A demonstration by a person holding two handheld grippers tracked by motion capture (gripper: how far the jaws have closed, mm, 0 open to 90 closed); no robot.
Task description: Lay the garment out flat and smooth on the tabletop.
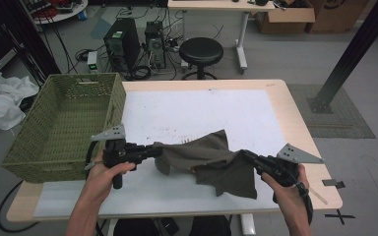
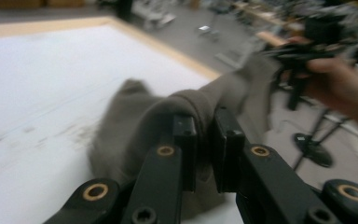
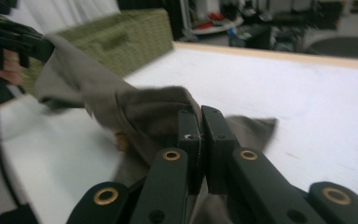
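Near the front edge of the table [image 1: 295, 118], the left gripper [image 1: 153, 150] and the right gripper [image 1: 246, 156] each have their jaws clenched on an end of a grey-brown cloth [image 1: 211, 160], which hangs between them over the front half of the white mat [image 1: 202, 110]. Its lower corner droops to the mat near the front edge. In the left gripper view the jaws pinch a rolled fold of cloth [image 2: 168, 116]; in the right gripper view the jaws [image 3: 200, 135] are shut tight on a bunched edge [image 3: 154, 107]. Both views are blurred, and folds hide what lies under the cloth. The mat behind it lies bare towards the back edge. A green woven basket [image 1: 59, 123] overhangs the table's left edge, close beside the left gripper. Beyond the back edge stand a black stool [image 1: 201, 50] and computer towers [image 1: 123, 42] on the grey floor.
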